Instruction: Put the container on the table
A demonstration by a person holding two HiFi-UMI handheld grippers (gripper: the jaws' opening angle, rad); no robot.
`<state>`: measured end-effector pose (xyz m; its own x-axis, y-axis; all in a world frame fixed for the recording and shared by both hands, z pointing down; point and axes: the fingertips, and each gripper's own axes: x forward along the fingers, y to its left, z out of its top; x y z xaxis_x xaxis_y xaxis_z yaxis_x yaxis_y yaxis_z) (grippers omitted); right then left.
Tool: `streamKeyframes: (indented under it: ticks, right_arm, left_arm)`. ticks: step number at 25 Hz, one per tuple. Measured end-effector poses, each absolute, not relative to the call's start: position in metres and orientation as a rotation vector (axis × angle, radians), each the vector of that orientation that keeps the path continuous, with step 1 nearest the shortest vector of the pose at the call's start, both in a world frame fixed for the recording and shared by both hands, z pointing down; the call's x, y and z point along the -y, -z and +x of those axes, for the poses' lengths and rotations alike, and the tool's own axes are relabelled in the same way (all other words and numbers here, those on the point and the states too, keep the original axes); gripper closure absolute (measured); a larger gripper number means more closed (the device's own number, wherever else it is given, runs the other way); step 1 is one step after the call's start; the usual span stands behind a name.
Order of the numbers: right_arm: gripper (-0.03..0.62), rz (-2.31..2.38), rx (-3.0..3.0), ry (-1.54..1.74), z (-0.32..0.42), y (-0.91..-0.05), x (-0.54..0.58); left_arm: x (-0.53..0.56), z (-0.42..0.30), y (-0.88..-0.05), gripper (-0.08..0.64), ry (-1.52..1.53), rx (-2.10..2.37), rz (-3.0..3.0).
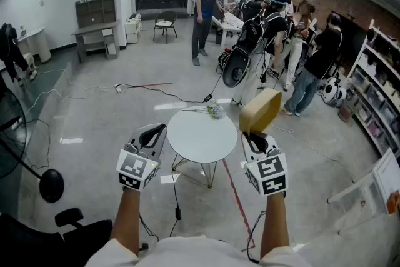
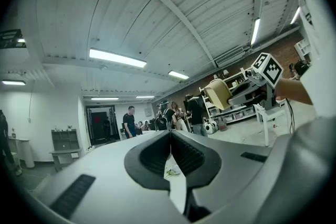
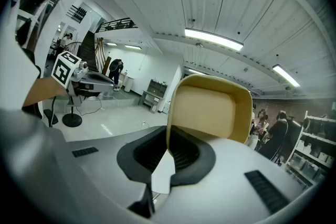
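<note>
Container (image 1: 261, 109): I count one, a yellow tub with rounded corners, held in the air over the right edge of the round white table (image 1: 200, 139) and tipped on its side. My right gripper (image 1: 257, 137) is clamped on one of its walls near the rim; in the right gripper view the wall runs down between the jaws (image 3: 169, 144) and the rest of the container (image 3: 210, 107) stands out above them.

I judge it to be thin, stiff plastic: light and unlikely to break, but smooth. Gripped by a single wall, it could pivot in the jaws if I swing it fast. The rim wall looks like the only sensible place to hold it, so I would keep this grip and lower it base first.

My left gripper (image 1: 155, 134) hangs by the table's left edge, its jaws pressed together with nothing between them (image 2: 170, 136).

That makes two grippers, one table and one container. One small crumpled object (image 1: 215, 111) lies at the table's far edge, apart from where I am heading.
</note>
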<state>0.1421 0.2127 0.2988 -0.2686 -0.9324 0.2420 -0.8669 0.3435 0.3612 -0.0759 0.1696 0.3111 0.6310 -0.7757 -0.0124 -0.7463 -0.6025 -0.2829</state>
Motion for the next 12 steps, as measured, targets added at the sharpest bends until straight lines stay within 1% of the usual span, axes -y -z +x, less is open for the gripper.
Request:
streamKeyframes:
  ticks: [7, 12]
  right_arm:
    - [0.566, 1.561, 2.253, 0.202, 0.158, -0.303, -0.221]
    - [0.565, 1.525, 2.308, 0.166, 0.178, -0.308, -0.207]
  left_arm:
    - [-0.177, -0.055, -0.316, 0.540, 0.158, -1.241, -2.593]
    - [-0.168, -0.034, -0.324, 0.540, 0.179, -1.255, -2.594]
